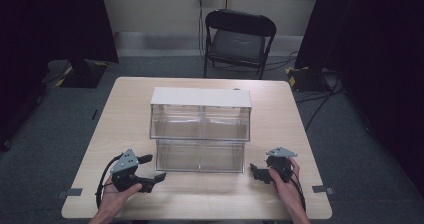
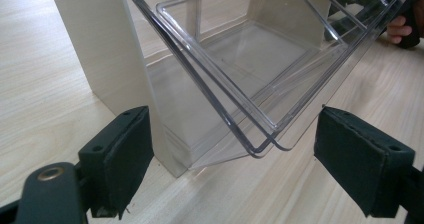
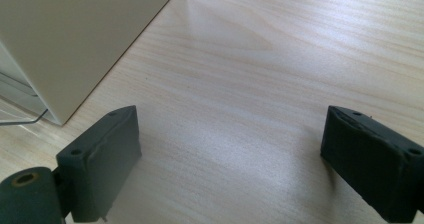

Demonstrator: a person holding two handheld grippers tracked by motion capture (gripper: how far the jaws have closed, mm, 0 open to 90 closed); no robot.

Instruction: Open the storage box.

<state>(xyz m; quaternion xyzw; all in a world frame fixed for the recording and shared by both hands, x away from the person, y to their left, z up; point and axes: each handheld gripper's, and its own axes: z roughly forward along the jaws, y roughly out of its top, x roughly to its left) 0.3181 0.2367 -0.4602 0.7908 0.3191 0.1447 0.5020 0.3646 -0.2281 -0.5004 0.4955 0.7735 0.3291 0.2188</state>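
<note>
Left gripper (image 2: 232,166) agape before tilted clear drawer (image 2: 260,69); right gripper (image 3: 230,166) agape over bare table (image 3: 260,84).

A light wooden table (image 1: 125,109) carries a clear-drawered storage cabinet (image 1: 200,98) at its middle.

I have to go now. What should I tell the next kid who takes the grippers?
Left gripper: jaws open, nothing held, aimed at the tilted-out clear bin at the cabinet's lower left.
Right gripper: jaws open, nothing held, over bare table by the cabinet's right side.
Cabinet: mid-table, white top, clear bins, all look empty.
Done: lower left bin tipped open.
Left: probably pushing that bin shut.
</note>
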